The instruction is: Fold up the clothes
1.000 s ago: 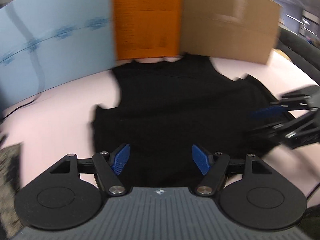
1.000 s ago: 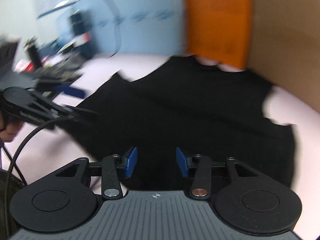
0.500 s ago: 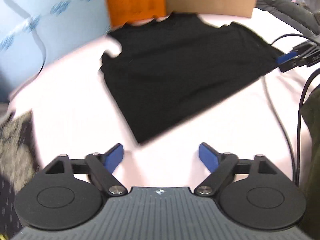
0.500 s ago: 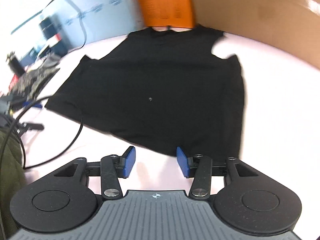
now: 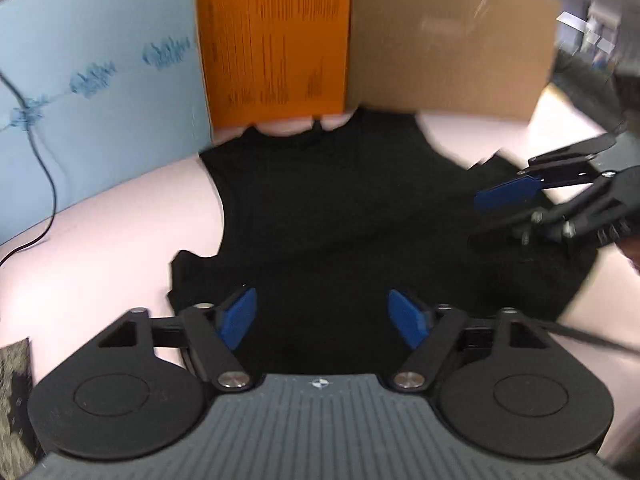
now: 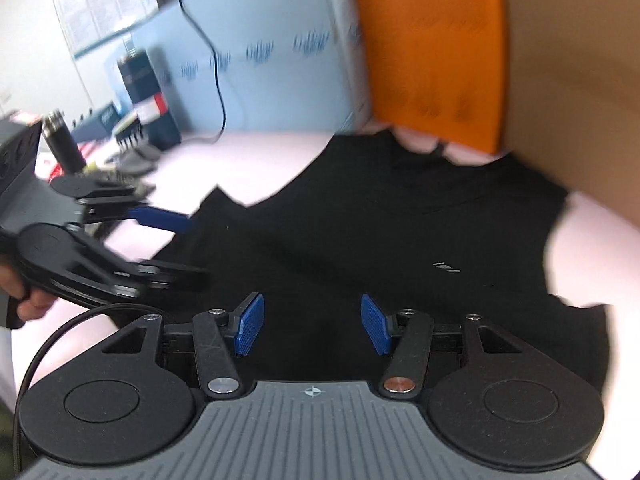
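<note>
A black sleeveless garment [image 5: 340, 208] [image 6: 400, 248] lies spread flat on the pink table [image 5: 100, 248], its neckline toward the boxes at the back. My left gripper [image 5: 324, 318] hangs over the garment's near left part. Its jaws are closing but stand well apart, with flat cloth below them and nothing pinched. My right gripper [image 6: 312, 328] is open over the near right part, also with only flat cloth under it. Each gripper shows in the other's view: the right gripper [image 5: 508, 212] over the right edge, the left gripper [image 6: 176, 246] over the left edge.
An orange box [image 5: 276, 40] and a brown cardboard box [image 5: 448, 40] stand right behind the neckline, beside a light blue panel [image 5: 100, 60] with a black cable [image 5: 44, 152]. A patterned cloth [image 5: 12, 384] lies near left. Desk clutter [image 6: 132, 120] sits far left. A person's hand [image 6: 28, 304] holds the left gripper.
Half a second ago both grippers were drawn back off the near hem; both have now moved forward over the garment. The left jaws are narrower than then.
</note>
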`<state>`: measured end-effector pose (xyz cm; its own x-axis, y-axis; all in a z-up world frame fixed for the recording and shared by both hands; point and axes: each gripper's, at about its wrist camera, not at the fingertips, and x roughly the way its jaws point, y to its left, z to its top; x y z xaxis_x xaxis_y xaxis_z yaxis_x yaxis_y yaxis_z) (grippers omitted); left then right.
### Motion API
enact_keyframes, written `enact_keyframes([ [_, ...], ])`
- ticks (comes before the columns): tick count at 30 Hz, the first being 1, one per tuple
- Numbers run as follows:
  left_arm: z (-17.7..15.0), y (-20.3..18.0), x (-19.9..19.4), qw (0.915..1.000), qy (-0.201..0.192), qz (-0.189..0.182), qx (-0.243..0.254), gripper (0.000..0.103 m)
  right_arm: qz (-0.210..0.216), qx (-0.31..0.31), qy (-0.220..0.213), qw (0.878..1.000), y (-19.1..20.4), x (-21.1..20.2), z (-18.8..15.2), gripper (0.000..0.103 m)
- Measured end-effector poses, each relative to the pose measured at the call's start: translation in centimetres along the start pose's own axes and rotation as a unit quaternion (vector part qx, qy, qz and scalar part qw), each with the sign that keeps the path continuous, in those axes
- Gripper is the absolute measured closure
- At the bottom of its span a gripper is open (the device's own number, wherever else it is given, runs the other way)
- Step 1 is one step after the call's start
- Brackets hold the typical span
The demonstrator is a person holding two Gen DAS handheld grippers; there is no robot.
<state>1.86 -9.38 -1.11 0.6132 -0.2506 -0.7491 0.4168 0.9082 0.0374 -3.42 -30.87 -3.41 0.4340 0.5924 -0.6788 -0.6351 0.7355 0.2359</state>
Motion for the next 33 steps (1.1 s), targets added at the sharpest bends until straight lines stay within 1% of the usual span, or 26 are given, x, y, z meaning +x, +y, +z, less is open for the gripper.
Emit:
enact_keyframes([
  [1, 0.3, -0.2, 0.9, 0.9999, 0.01, 0.008, -0.002, 0.049, 0.002, 0.004, 0.01, 1.0, -0.1, 1.1, 0.3, 0.052],
  [4, 0.2, 0.7, 2.4, 0.9985, 0.034, 0.012, -0.042, 0.047, 0.0, 0.025, 0.021, 0.999, -1.1, 3.3, 0.9, 0.052],
  [6, 0.0, 1.3, 2.7, 0.9975, 0.035, 0.012, -0.059, 0.046, -0.003, 0.037, 0.015, 0.999, -2.0, 4.0, 1.3, 0.051],
  [8, 0.0, 1.3, 2.6, 0.9976, 0.036, 0.015, -0.057, 0.045, -0.005, 0.053, 0.004, 0.999, -2.9, 4.7, 1.6, 0.051],
  [10, 0.2, 1.3, 2.7, 0.9974, 0.041, 0.022, -0.055, 0.04, -0.013, 0.073, -0.012, 0.997, -3.6, 5.2, 2.1, 0.051],
  [11, 0.2, 1.3, 2.7, 0.997, 0.043, 0.027, -0.057, 0.036, -0.021, 0.082, -0.02, 0.996, -3.8, 5.3, 2.4, 0.05],
  [12, 0.3, 1.4, 2.8, 0.9966, 0.046, 0.032, -0.06, 0.033, -0.034, 0.087, -0.028, 0.995, -3.7, 5.0, 2.5, 0.046],
  [13, 0.3, 1.4, 2.8, 0.9962, 0.047, 0.035, -0.064, 0.032, -0.04, 0.092, -0.035, 0.994, -3.6, 4.6, 2.6, 0.043],
  [14, 0.3, 1.5, 2.8, 0.996, 0.048, 0.036, -0.067, 0.031, -0.034, 0.093, -0.04, 0.994, -3.6, 4.1, 2.5, 0.041],
  [15, 0.3, 1.4, 2.8, 0.9958, 0.049, 0.038, -0.068, 0.03, -0.03, 0.093, -0.039, 0.994, -3.4, 3.9, 2.2, 0.036],
  [17, 0.4, 1.3, 2.9, 0.9955, 0.051, 0.043, -0.067, 0.029, -0.028, 0.091, -0.031, 0.995, -3.4, 3.5, 1.5, 0.035],
  [19, 0.5, 1.2, 3.0, 0.9948, 0.056, 0.046, -0.071, 0.027, -0.035, 0.097, -0.021, 0.994, -3.8, 3.3, 0.7, 0.035],
  [22, 0.5, 1.3, 3.1, 0.9938, 0.061, 0.051, -0.077, 0.024, -0.071, 0.122, -0.024, 0.99, -5.0, 2.5, -0.2, 0.034],
  [23, 0.6, 1.4, 3.3, 0.9936, 0.063, 0.054, -0.078, 0.021, -0.085, 0.132, -0.026, 0.987, -5.4, 2.2, -0.3, 0.034],
  [24, 0.6, 1.4, 3.4, 0.9933, 0.063, 0.055, -0.08, 0.02, -0.096, 0.144, -0.026, 0.985, -5.6, 1.9, -0.3, 0.029],
  [25, 0.5, 1.5, 3.4, 0.9931, 0.064, 0.055, -0.082, 0.02, -0.108, 0.154, -0.026, 0.982, -5.8, 1.6, -0.3, 0.021],
  [26, 0.5, 1.6, 3.5, 0.993, 0.064, 0.055, -0.083, 0.02, -0.115, 0.156, -0.027, 0.981, -5.9, 1.3, -0.3, 0.02],
  [28, 0.5, 1.6, 3.6, 0.9929, 0.064, 0.056, -0.083, 0.019, -0.105, 0.155, -0.03, 0.982, -5.9, 0.7, -0.6, 0.019],
  [31, 0.5, 1.7, 3.7, 0.9924, 0.066, 0.058, -0.086, 0.018, -0.098, 0.162, -0.015, 0.982, -6.5, 0.6, -1.1, 0.018],
  [33, 0.9, 1.9, 3.6, 0.9927, 0.069, 0.054, -0.083, 0.018, -0.103, 0.163, -0.012, 0.981, -6.8, 0.2, -0.6, 0.018],
])
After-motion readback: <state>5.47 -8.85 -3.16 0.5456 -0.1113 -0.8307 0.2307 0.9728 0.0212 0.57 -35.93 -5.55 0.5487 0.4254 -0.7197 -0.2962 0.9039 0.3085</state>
